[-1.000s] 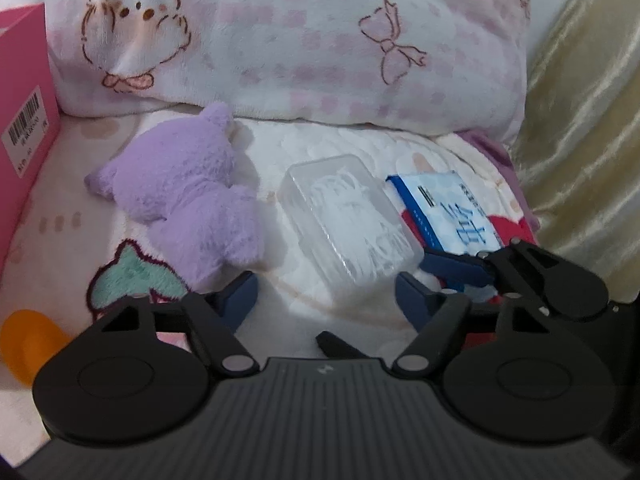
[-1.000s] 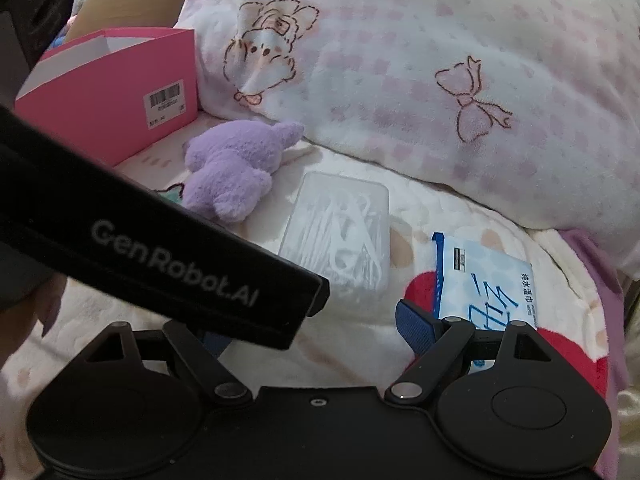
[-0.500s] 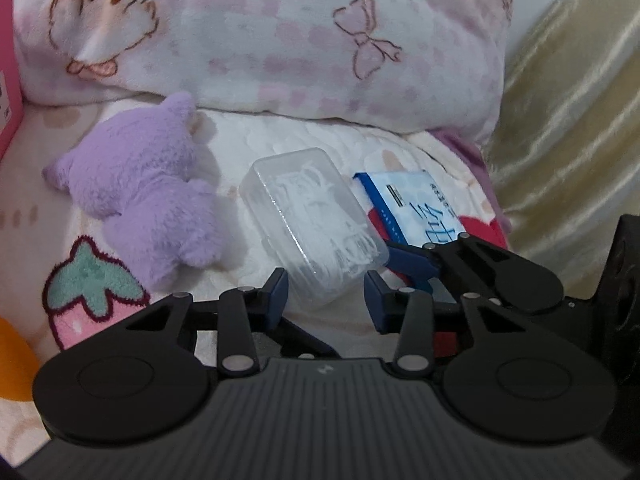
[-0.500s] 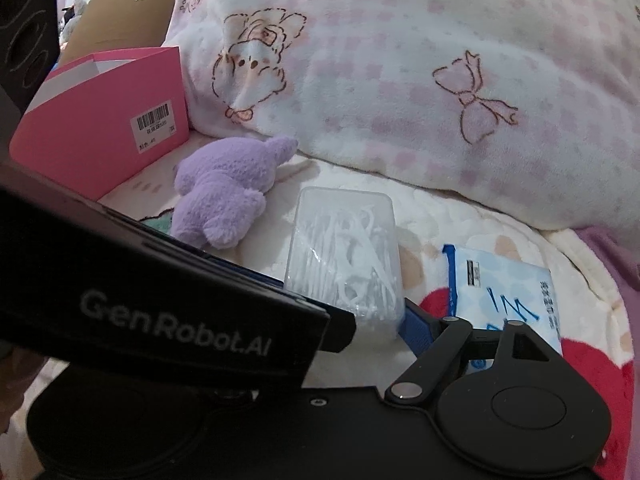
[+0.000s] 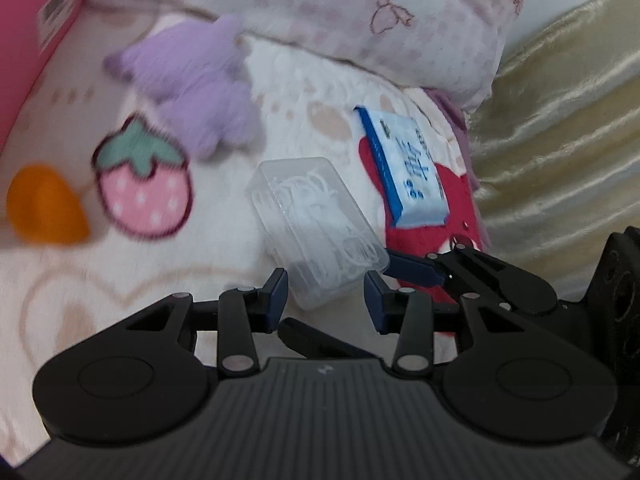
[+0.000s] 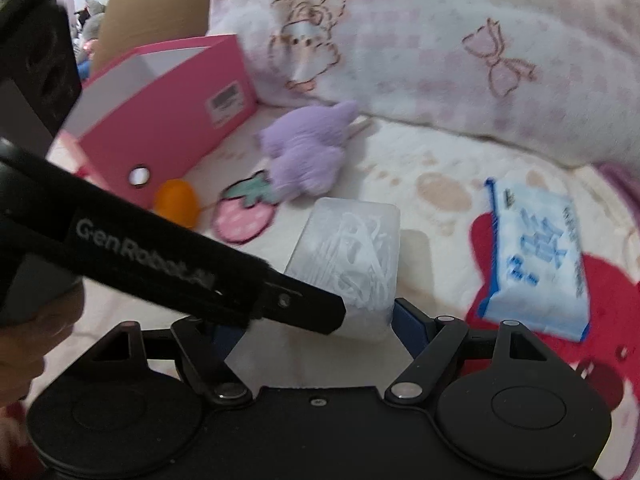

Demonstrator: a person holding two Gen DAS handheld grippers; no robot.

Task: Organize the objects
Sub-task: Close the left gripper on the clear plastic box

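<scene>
The big pillow (image 6: 420,60) with bears and bows lies along the back of the bed like a soft wall, so nothing can go further that way. The blanket (image 5: 120,300) is soft and bumpy, so small things sink in a little and may tip when pushed.

The pink box (image 6: 168,120) stands open at the left. It looks like the place to put things in, and its top is free to reach from above. The purple plush toy (image 6: 308,152) lies near it, and an orange thing (image 6: 176,200) sits just beside the box's front edge; I cannot tell what it is.

The blue wipes pack (image 6: 536,264) lies flat on the right, close to the gold curtain (image 5: 560,140), so there is little room on that side.

The clear box of floss picks (image 5: 316,228) is in the middle, with its near end between the two grippers. The right gripper (image 6: 320,320) has one finger touching the box's near corner; the other finger is hidden behind the left tool, so I cannot tell if it pinches. The left gripper (image 5: 326,292) has its fingers spread apart, with the box's near end just ahead of the gap and not squeezed. The way from here to the pink box goes past the strawberry picture (image 5: 142,188), where the blanket is mostly bare.
</scene>
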